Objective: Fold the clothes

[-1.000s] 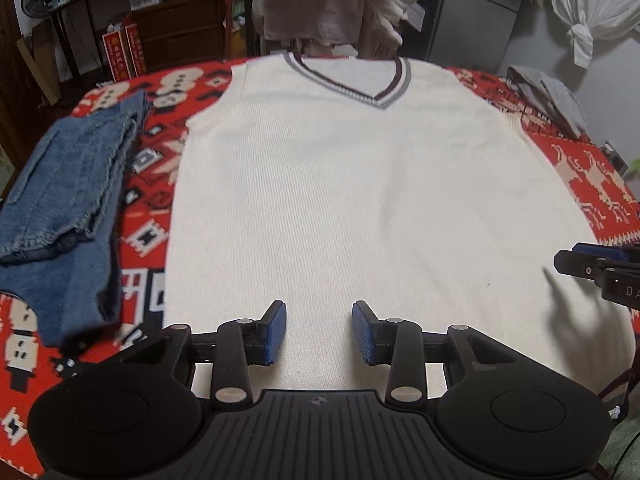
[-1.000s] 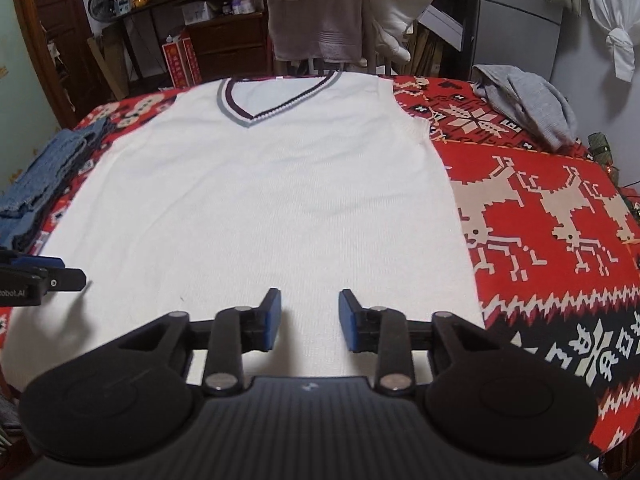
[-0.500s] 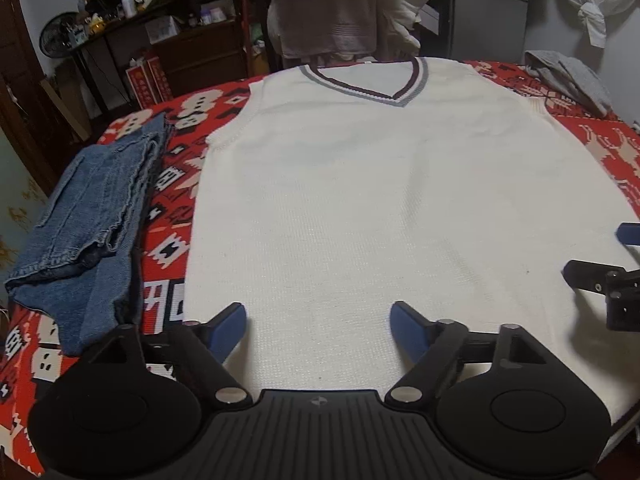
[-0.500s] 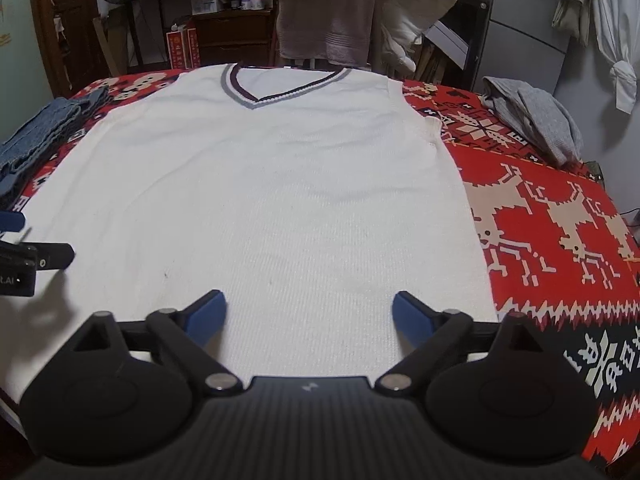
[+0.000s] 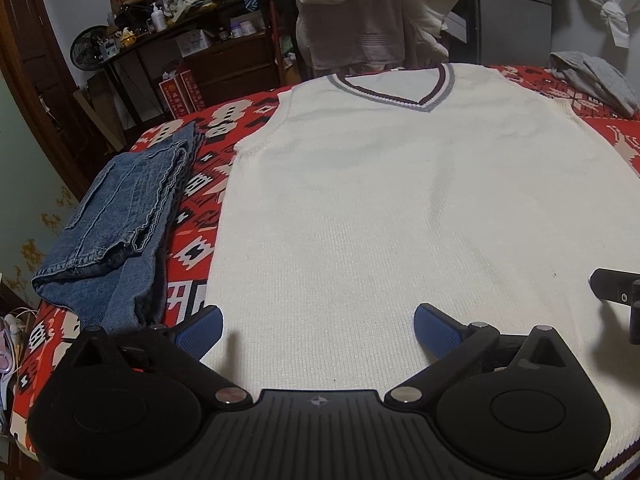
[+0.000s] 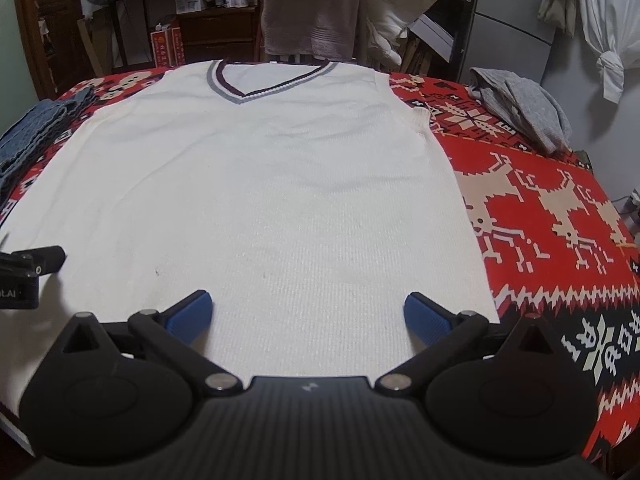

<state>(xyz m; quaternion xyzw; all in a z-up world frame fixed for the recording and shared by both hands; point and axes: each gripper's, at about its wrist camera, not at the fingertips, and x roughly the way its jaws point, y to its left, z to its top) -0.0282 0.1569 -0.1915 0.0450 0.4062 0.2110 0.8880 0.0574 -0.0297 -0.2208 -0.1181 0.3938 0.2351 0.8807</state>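
Note:
A cream sleeveless knit vest (image 5: 400, 200) (image 6: 260, 184) with a grey and maroon V-neck lies flat, face up, on a red patterned tablecloth (image 6: 560, 216). Its hem is nearest to me, and a striped hem corner (image 5: 616, 468) shows at the lower right of the left wrist view. My left gripper (image 5: 318, 330) hovers open above the hem's left part, nothing between its blue pads. My right gripper (image 6: 308, 316) hovers open above the hem's right part, also holding nothing. Each gripper's tip shows at the edge of the other's view.
Folded blue jeans (image 5: 116, 232) lie left of the vest. A crumpled grey garment (image 6: 524, 112) sits at the far right of the table. Beyond the table's far edge stand a chair draped with clothes (image 6: 320, 8) and dark wooden shelves (image 5: 224, 60).
Both grippers went from nearly closed to wide open. Both pulled back and rose a little from the vest, so more of the room behind shows.

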